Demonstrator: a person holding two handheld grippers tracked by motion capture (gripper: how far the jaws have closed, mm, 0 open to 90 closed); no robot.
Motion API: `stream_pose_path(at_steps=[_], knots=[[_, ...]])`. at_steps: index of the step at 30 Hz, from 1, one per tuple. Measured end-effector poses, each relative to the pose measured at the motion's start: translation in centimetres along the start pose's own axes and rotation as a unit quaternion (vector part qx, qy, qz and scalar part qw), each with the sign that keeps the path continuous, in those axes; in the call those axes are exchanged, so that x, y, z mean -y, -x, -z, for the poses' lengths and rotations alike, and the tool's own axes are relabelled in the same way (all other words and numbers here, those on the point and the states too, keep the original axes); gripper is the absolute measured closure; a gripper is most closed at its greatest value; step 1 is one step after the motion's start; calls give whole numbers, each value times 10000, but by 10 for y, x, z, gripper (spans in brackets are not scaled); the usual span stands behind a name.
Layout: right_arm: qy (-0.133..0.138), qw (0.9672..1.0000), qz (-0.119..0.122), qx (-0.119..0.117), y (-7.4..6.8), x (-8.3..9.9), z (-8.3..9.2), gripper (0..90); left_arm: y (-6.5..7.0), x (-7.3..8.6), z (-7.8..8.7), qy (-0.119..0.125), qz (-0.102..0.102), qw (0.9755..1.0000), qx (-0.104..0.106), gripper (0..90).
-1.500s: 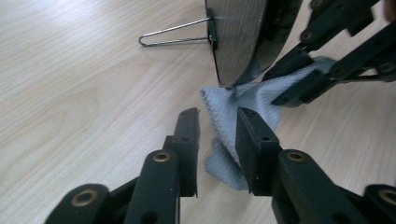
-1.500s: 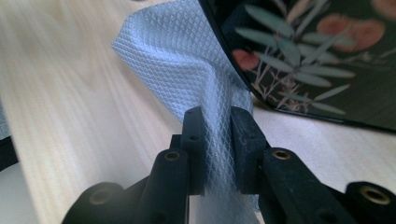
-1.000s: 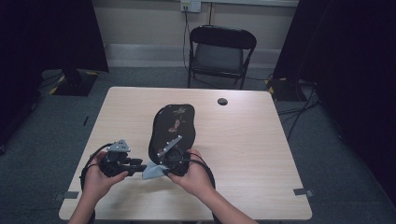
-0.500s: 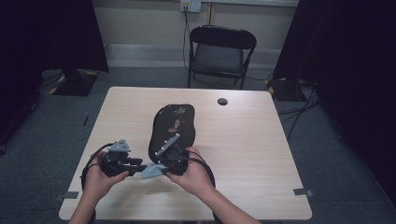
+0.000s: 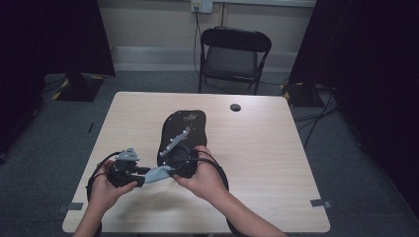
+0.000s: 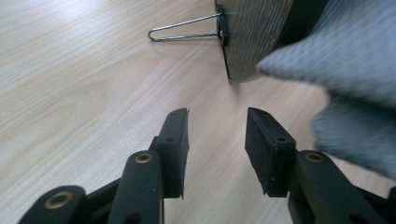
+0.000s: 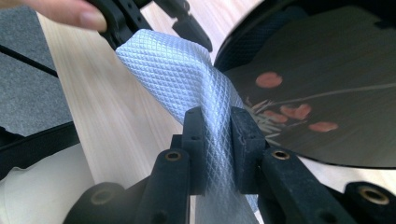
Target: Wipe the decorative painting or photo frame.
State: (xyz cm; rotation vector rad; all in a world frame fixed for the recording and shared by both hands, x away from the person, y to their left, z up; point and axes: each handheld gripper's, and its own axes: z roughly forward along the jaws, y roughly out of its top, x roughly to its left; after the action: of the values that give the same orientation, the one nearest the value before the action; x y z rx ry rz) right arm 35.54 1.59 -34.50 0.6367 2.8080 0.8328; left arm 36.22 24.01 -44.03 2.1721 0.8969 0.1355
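Right gripper view, right hand-held gripper (image 7: 219,123) clamped on white cloth (image 7: 187,70), left hand-held gripper (image 6: 217,126) just opening, empty.

Cloth (image 5: 159,173) between left tool (image 5: 141,176) and right tool (image 5: 174,169), tray (image 5: 195,131) just behind on the table (image 5: 267,158).

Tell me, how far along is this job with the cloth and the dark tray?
Done: the right gripper is clamped on the pale quilted cloth at the near end of the dark tray. In hand: the left gripper has just been opening, nothing between its jaws, so the cloth hangs from the right one alone. Left: probably wiping the tray, which shows no wiped patch yet.
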Motion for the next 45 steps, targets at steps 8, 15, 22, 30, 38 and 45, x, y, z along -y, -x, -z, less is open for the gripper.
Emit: stream_pose_path(at_steps=[8, 15, 22, 30, 38, 45], knots=[[164, 9998, 45, 88, 2, -15, 23, 782, 1, 0, -1, -26, -6, 10000, 23, 572], [216, 9994, 60, 246, 6, -26, 38, 783, 4, -2, -3, 33, -47, 10000, 46, 544], [240, 9986, 24, 469, 15, -35, 54, 783, 10, -7, -4, 127, -59, 9998, 104, 509], [270, 9980, -56, 576, 23, -43, 61, 781, 16, -14, -7, 227, -138, 9996, 116, 500], [281, 9974, -112, 652, 27, -47, 64, 781, 18, -19, -11, 289, -148, 9994, 140, 526], [263, 9969, -112, 729, 28, -49, 68, 781, 18, -22, -13, 319, -142, 9993, 137, 533]])
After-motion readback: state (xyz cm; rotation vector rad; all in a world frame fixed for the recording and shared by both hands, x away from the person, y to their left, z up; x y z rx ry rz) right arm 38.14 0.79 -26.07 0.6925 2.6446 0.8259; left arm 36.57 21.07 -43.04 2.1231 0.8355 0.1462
